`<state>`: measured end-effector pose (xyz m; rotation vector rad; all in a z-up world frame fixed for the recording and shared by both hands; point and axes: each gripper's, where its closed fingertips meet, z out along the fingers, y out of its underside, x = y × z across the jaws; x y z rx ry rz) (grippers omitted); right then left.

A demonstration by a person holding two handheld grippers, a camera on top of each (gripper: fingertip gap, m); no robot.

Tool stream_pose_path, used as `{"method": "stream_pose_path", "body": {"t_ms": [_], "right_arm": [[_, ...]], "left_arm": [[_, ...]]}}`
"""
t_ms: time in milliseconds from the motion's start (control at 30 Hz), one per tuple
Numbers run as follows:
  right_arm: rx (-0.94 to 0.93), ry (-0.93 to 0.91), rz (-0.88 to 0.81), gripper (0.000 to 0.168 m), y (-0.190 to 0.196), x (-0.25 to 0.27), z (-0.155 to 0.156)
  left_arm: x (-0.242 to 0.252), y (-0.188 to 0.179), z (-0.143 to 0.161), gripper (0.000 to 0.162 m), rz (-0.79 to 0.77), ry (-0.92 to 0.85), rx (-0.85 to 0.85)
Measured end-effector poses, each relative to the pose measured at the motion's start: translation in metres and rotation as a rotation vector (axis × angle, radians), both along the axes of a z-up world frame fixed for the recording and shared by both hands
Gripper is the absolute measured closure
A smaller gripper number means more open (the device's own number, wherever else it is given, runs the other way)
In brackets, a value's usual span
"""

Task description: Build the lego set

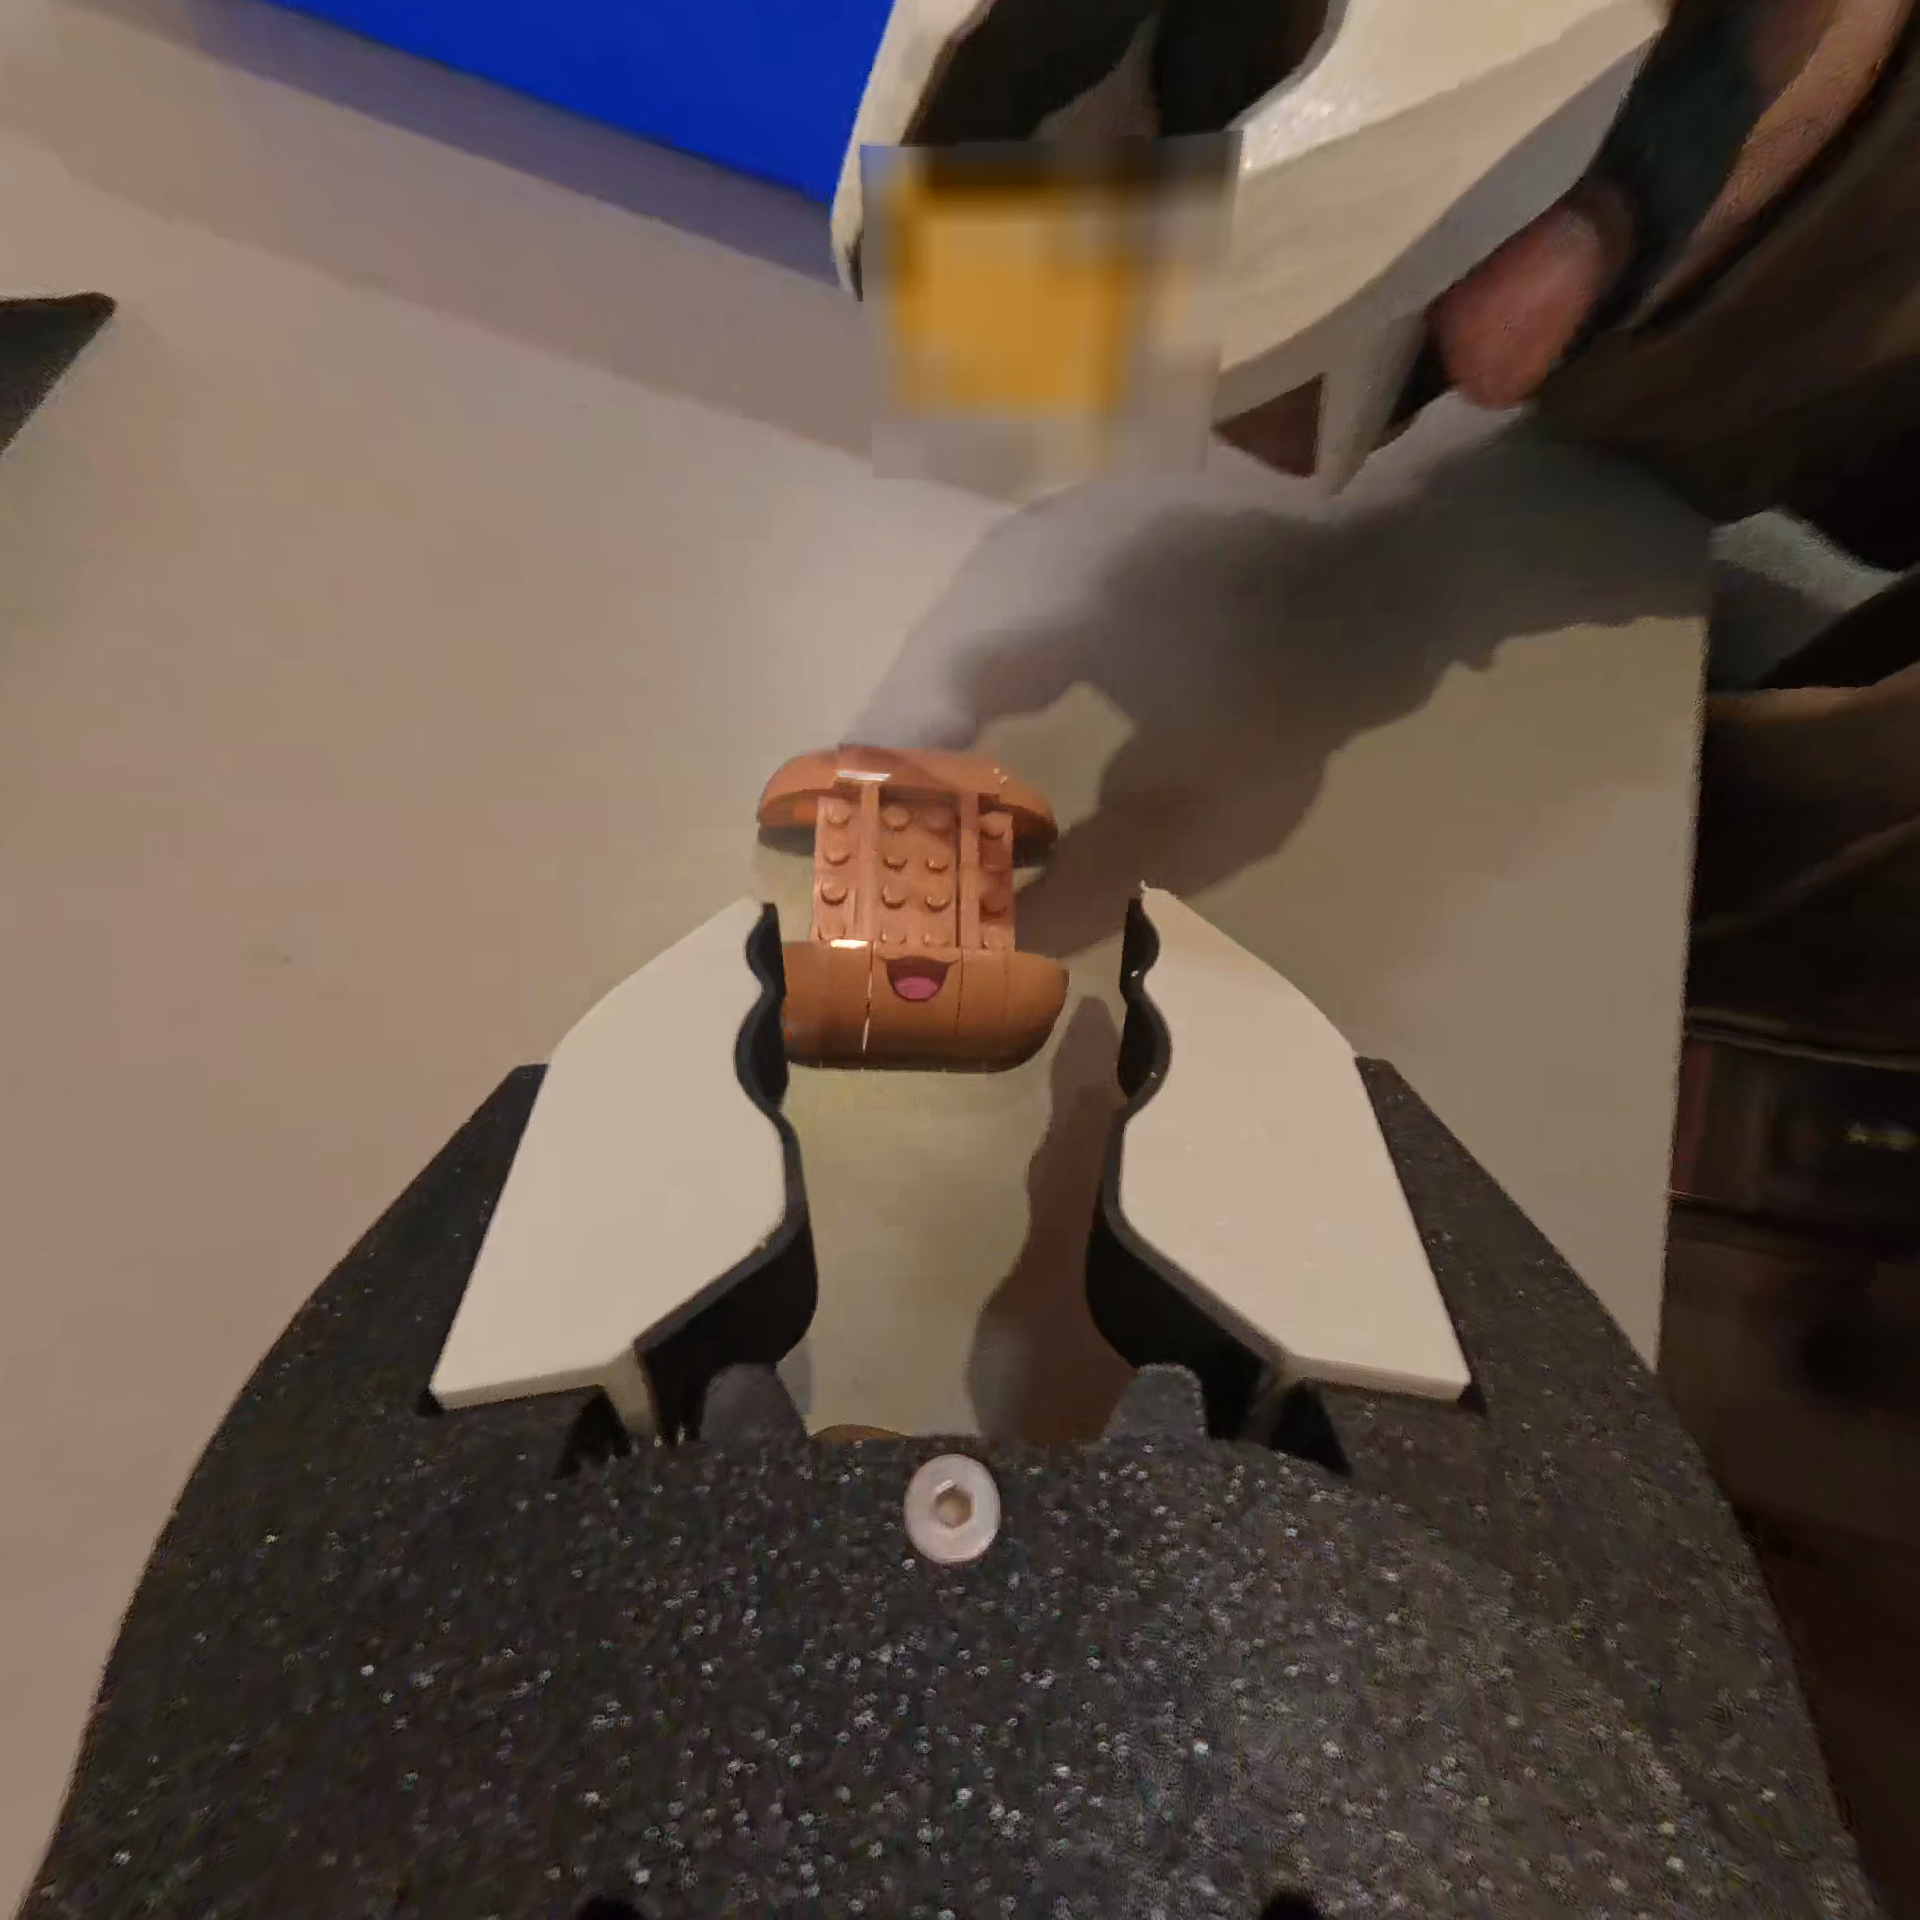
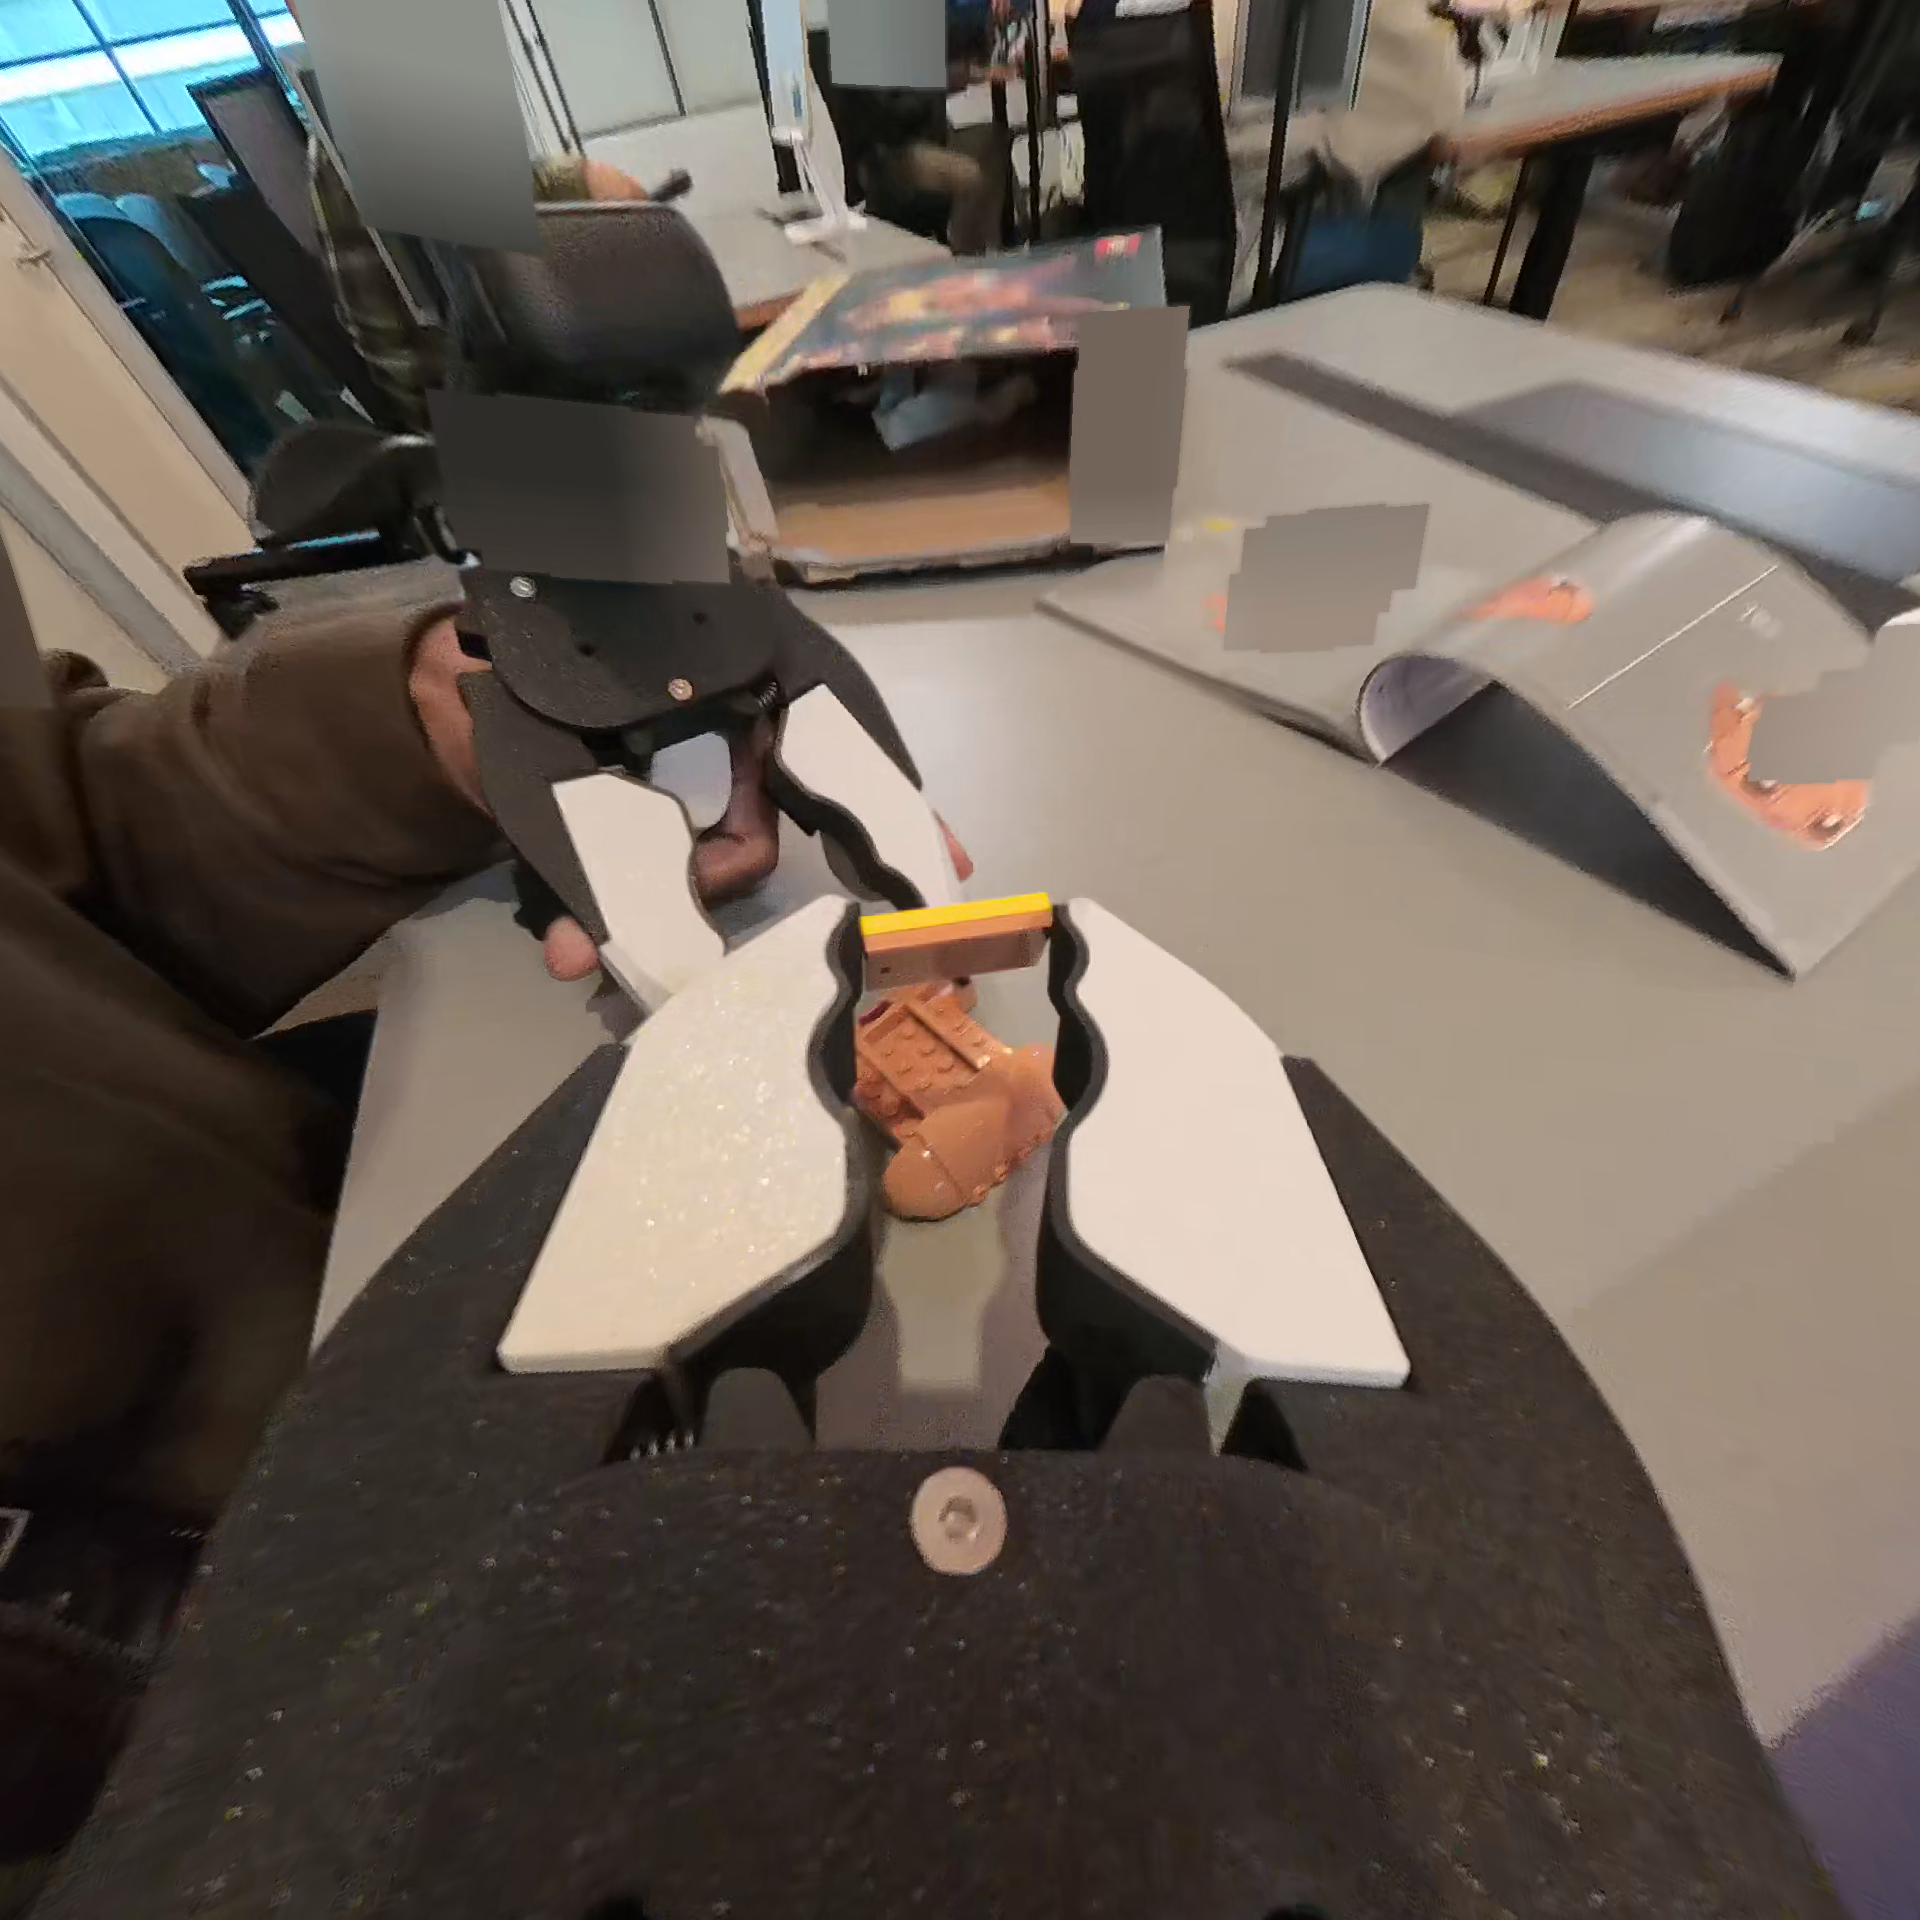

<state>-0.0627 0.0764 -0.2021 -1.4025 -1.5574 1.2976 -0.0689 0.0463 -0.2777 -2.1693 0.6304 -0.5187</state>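
Near the table (image 2: 1299, 1039) edge, brown lego model (image 1: 914, 914) between spread left gripper (image 1: 940, 935) fingers, possibly untouched, yellow-topped plate (image 2: 954, 928) clamped in right gripper (image 2: 951, 935).

R tool (image 2: 956, 940) clamped (L (image 1: 940, 935) agape)

Dim, warm light — soft shadows, blurred, warped edges.

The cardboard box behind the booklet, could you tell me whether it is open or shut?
Open: the cardboard box lies on its side, its open end toward the camera and its brown inside visible.
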Motion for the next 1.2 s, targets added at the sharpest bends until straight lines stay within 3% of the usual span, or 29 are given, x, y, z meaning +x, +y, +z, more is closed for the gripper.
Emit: {"method": "stream_pose_path", "body": {"t_ms": [233,367,767,1200], "right_arm": [[-0.303,0.109,0.122,0.134,-0.021,0.005,0.013],[-0.456,0.172,0.132,0.134,-0.014,0.011,0.019],[-0.364,0.160,0.137,0.134,-0.018,0.013,0.009],[-0.341,0.116,0.131,0.134,-0.015,0.012,0.001]], "left_arm": [[0.000,0.005,-0.005,0.100,0.062,0.103,0.033],[-0.004,0.006,-0.005,0.096,0.089,0.123,0.056],[-0.008,0.003,-0.016,0.083,0.004,0.127,-0.008],[-0.006,0.008,-0.023,0.094,0.017,0.205,-0.007]]}}
